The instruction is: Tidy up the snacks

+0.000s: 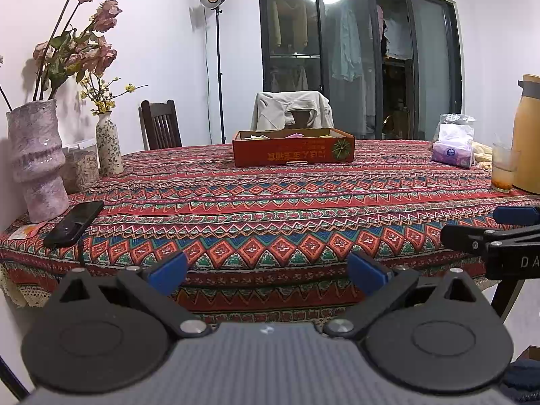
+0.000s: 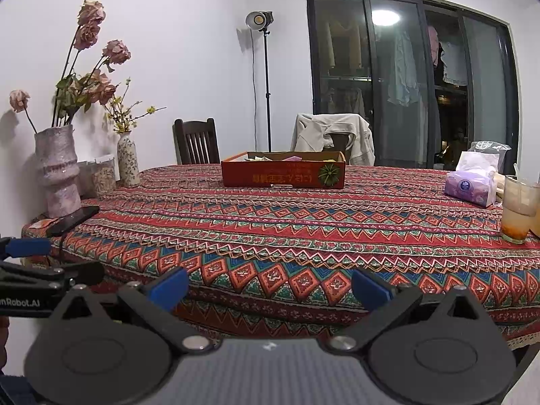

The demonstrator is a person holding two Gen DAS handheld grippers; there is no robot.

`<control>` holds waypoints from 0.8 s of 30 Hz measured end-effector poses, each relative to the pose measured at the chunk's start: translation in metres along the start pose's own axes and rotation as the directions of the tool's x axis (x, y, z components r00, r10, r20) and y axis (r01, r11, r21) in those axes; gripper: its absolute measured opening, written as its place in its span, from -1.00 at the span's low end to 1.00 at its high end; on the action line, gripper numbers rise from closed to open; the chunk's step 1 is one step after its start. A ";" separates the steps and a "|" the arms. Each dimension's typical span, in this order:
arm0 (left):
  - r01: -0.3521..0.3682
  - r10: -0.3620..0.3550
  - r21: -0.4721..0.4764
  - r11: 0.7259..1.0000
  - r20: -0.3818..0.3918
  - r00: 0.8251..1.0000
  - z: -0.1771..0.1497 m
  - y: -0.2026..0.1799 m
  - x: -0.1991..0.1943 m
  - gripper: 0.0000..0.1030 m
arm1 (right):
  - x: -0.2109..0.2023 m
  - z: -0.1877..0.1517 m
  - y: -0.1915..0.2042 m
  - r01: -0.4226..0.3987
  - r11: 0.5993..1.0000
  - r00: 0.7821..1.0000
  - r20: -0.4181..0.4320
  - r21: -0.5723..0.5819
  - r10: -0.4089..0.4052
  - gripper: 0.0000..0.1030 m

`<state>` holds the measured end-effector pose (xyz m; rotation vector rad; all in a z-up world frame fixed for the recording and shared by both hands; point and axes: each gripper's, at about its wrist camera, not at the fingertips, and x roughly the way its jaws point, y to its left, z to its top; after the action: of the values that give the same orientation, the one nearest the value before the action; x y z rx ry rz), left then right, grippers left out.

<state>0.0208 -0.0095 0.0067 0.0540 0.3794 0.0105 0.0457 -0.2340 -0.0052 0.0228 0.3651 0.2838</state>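
Note:
A shallow red cardboard box (image 1: 293,151) stands near the far edge of the patterned table; it also shows in the right wrist view (image 2: 283,173). Snack packets lie inside it, only their tops visible. My left gripper (image 1: 268,271) is open and empty, held in front of the table's near edge. My right gripper (image 2: 270,285) is open and empty, also before the near edge. The right gripper shows at the right of the left wrist view (image 1: 496,233). The left gripper shows at the left of the right wrist view (image 2: 40,263).
A large pink vase (image 1: 37,158), a small floral vase (image 1: 108,145) and a black phone (image 1: 74,223) are at the table's left. A tissue pack (image 2: 469,187), a glass (image 2: 518,212) and a yellow thermos (image 1: 526,135) are at the right. Two chairs stand behind.

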 end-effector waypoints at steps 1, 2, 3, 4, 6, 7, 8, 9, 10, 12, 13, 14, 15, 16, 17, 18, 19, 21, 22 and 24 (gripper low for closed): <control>0.000 0.000 0.000 1.000 0.000 1.000 0.000 0.000 0.000 1.00 | 0.000 0.000 -0.001 0.001 1.000 1.000 -0.001 0.004 -0.001 1.00; 0.000 0.000 0.000 1.000 0.000 1.000 0.000 0.000 0.000 1.00 | 0.000 0.000 -0.001 0.003 1.000 1.000 -0.001 0.008 -0.003 1.00; 0.000 0.000 0.000 1.000 0.000 1.000 0.000 0.000 0.000 1.00 | 0.000 0.000 -0.003 0.003 1.000 1.000 -0.002 0.011 -0.003 1.00; -0.001 0.001 0.001 1.000 0.000 1.000 0.000 0.000 0.000 1.00 | 0.000 0.000 -0.003 0.002 1.000 1.000 -0.004 0.013 -0.002 1.00; -0.001 0.001 0.002 1.000 0.001 1.000 0.001 0.000 0.000 1.00 | 0.000 0.000 -0.004 0.000 1.000 1.000 -0.003 0.016 0.000 1.00; -0.001 0.001 0.003 1.000 0.001 1.000 0.001 0.000 0.000 1.00 | 0.000 0.000 -0.004 0.000 1.000 1.000 -0.002 0.015 0.000 1.00; -0.001 0.001 0.003 1.000 0.002 1.000 0.001 0.000 0.000 1.00 | -0.001 0.000 -0.004 0.001 1.000 1.000 -0.001 0.013 -0.001 1.00; -0.001 0.001 0.003 1.000 0.002 1.000 0.001 0.000 0.000 1.00 | -0.001 0.000 -0.004 0.002 1.000 1.000 0.001 0.011 -0.002 1.00; -0.002 0.002 0.003 1.000 0.002 1.000 0.001 0.000 -0.001 1.00 | -0.002 0.000 -0.003 0.002 1.000 1.000 0.002 0.008 -0.002 1.00; -0.002 0.002 0.001 1.000 0.002 1.000 0.001 0.000 0.000 1.00 | -0.002 0.000 -0.003 0.002 1.000 1.000 0.003 0.007 -0.002 1.00; -0.003 0.003 0.000 1.000 0.002 1.000 0.001 0.000 -0.001 1.00 | -0.002 0.001 -0.003 0.003 1.000 1.000 0.004 0.007 -0.003 1.00; -0.004 0.004 0.000 1.000 0.004 1.000 0.001 0.000 -0.001 1.00 | -0.003 0.001 -0.004 0.003 1.000 1.000 0.004 0.008 -0.003 1.00; -0.004 0.004 0.001 1.000 0.005 1.000 0.001 0.000 -0.001 1.00 | -0.003 0.001 -0.004 0.003 1.000 1.000 0.005 0.008 -0.003 1.00; -0.003 0.003 0.003 1.000 0.005 1.000 0.001 0.000 -0.001 1.00 | -0.003 0.001 -0.004 0.004 1.000 1.000 0.007 0.009 -0.004 1.00; -0.003 0.003 0.004 1.000 0.003 1.000 0.001 0.000 -0.001 1.00 | -0.003 0.001 -0.005 0.005 1.000 1.000 0.008 0.009 -0.005 1.00; -0.003 0.003 0.003 1.000 0.001 1.000 0.000 0.000 0.000 1.00 | -0.003 0.001 -0.005 0.007 1.000 1.000 0.008 0.009 -0.007 1.00; -0.002 0.002 0.002 1.000 -0.001 1.000 0.000 0.000 0.000 1.00 | -0.003 0.001 -0.005 0.007 1.000 1.000 0.008 0.009 -0.007 1.00; -0.004 0.004 0.002 1.000 0.000 1.000 0.000 0.001 0.000 1.00 | -0.003 0.001 -0.005 0.007 1.000 1.000 0.006 0.008 -0.007 1.00; -0.005 0.005 0.002 1.000 0.001 1.000 0.000 0.001 0.000 1.00 | -0.003 0.000 -0.005 0.008 1.000 1.000 0.004 0.006 -0.008 1.00; -0.007 0.007 0.001 1.000 0.004 1.000 0.000 0.001 -0.001 1.00 | -0.002 0.000 -0.005 0.010 1.000 1.000 0.000 0.004 -0.010 1.00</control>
<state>0.0202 -0.0086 0.0073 0.0565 0.3755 0.0167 0.0448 -0.2393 -0.0050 0.0251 0.3653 0.2734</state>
